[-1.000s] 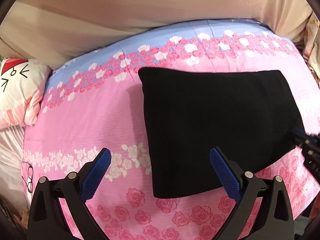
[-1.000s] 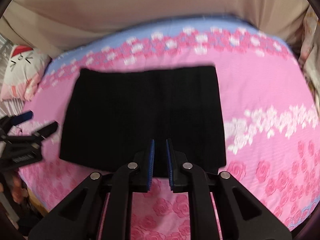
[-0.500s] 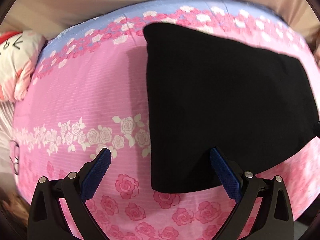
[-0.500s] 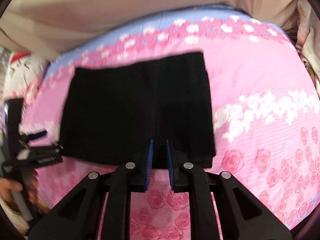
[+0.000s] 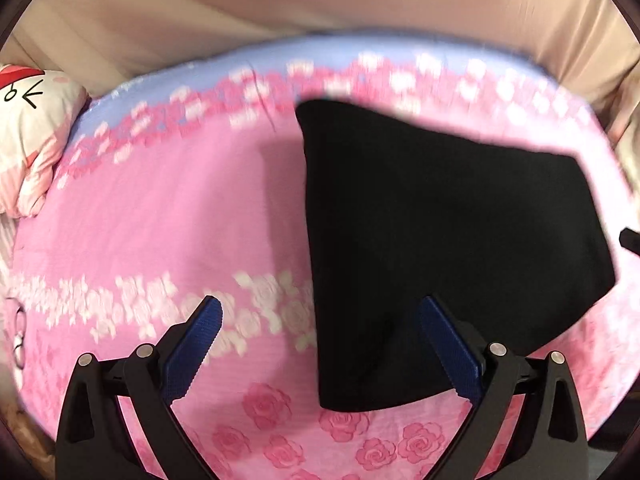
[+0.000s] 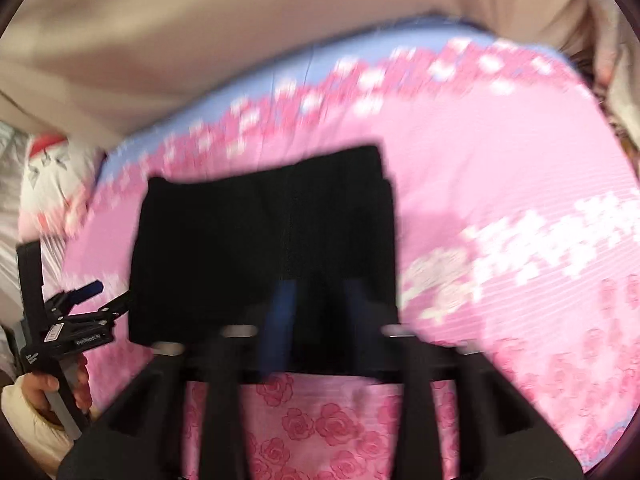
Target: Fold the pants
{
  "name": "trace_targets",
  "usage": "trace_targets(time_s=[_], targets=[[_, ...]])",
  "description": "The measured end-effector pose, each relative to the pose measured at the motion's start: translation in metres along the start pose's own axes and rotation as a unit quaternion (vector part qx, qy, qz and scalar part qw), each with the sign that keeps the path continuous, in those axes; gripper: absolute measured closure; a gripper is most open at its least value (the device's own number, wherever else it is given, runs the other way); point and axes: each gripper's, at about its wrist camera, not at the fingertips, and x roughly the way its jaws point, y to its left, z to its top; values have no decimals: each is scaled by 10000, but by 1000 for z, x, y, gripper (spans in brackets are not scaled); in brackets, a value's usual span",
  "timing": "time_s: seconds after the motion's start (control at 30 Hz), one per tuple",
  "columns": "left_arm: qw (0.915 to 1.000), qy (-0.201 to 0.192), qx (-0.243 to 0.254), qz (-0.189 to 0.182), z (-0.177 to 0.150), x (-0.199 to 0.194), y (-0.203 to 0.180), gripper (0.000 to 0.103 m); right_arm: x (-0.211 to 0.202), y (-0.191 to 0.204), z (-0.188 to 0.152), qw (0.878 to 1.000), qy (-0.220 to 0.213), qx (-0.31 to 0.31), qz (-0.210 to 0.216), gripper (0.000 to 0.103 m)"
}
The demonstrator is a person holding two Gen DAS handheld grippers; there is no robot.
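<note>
The black pants (image 5: 448,240) lie folded into a flat rectangle on the pink rose bedsheet (image 5: 160,220). My left gripper (image 5: 320,340) is open and empty, held over the pants' near left corner. In the right wrist view the pants (image 6: 260,240) lie straight ahead. My right gripper (image 6: 316,312) is blurred by motion; its blue pads stand apart over the pants' near edge, holding nothing. The left gripper (image 6: 100,300) also shows in the right wrist view at the left, held by a hand.
A white and pink cartoon pillow (image 5: 28,136) lies at the bed's far left. A beige curtain or wall (image 5: 320,12) runs behind the bed. Glasses (image 5: 18,332) lie at the left edge of the sheet.
My right gripper has opened from nearly shut and is moving, blurring the view. My left gripper has pulled back and tilted up a little; the pants stay where they lay.
</note>
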Motion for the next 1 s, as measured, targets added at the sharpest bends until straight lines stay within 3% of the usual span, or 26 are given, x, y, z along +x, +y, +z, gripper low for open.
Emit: trace_targets(time_s=[0.03,0.13,0.2,0.4,0.47,0.53,0.63,0.7,0.77,0.83,0.9,0.97,1.0], targets=[[9997,-44,7,-229,4,-2,5,5,-1,-5,3,10000,12,-39,-12,9],[9935,79,173,-1119,17,13,22,5,7,-21,7,9999,98,-25,62,9],[9882,170,262,-1500,20,26,29,5,17,-34,11,9988,257,149,394,9],[9579,443,313,-2820,28,57,32,5,69,-49,10,9895,789,460,1124,9],[9545,559,334,-2910,32,69,25,8,82,-52,7,9848,891,626,1354,9],[9563,725,371,-2808,31,81,17,8,91,-55,3,9825,947,751,1420,9],[9606,677,533,-2644,32,86,7,8,91,-54,0,9800,696,878,1646,11],[9652,643,564,-2472,34,85,-2,8,92,-51,-2,9786,653,887,1736,31],[9671,616,559,-2404,34,82,-6,22,93,-44,-3,9835,598,735,1539,47],[9690,636,452,-2346,35,81,-9,31,94,-44,-3,9795,632,863,1705,59],[9705,629,366,-2301,36,79,-3,40,92,-41,0,9807,646,807,1660,65],[9718,619,214,-2265,38,72,1,59,85,-32,3,9813,641,769,1642,70],[9719,613,143,-2266,37,68,7,62,79,-28,5,9815,626,724,1656,70]])
